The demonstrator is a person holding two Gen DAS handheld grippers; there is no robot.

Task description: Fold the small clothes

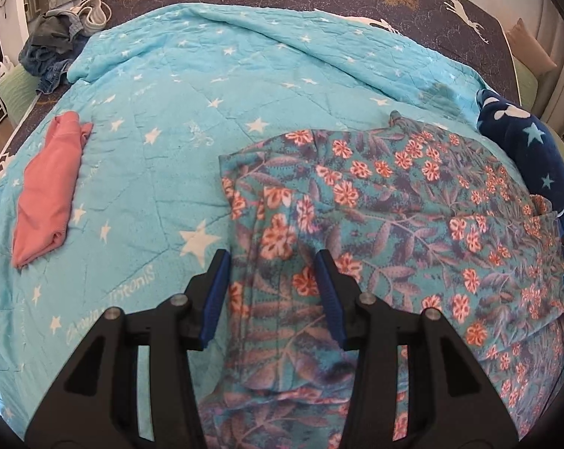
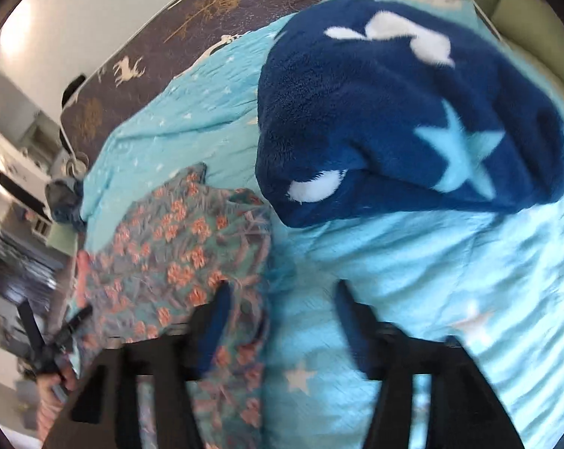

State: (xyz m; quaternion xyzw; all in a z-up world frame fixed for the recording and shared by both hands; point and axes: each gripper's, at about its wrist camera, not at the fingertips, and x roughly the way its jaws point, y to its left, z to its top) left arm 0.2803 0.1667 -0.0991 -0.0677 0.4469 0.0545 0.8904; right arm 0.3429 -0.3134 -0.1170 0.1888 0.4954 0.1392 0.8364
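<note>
Item: floral garment, teal ground with orange flowers, partly folded, lying on the star-print quilt that covers the bed

Landmark: all places below are given from the floral garment

Long axis: as I judge it, the garment runs from its near hem under my left tool away toward the navy star fleece at its far right corner; a narrower folded strip comes down the left edge toward me

Left tool: directly over the near left strip of the garment, about half open, the strip passing between the blue pads; I cannot tell whether the pads touch the cloth, no pinch shows

Right tool: at the garment's right edge, wide open, holding nothing; its left finger lies over the floral edge, its right finger over bare quilt; view blurred

Nearer hand: left, as it already straddles the cloth; the right is just beside the edge

Other stock: folded pink garment, well apart to the left; heap of denim and grey clothes, far beyond the left corner
</note>
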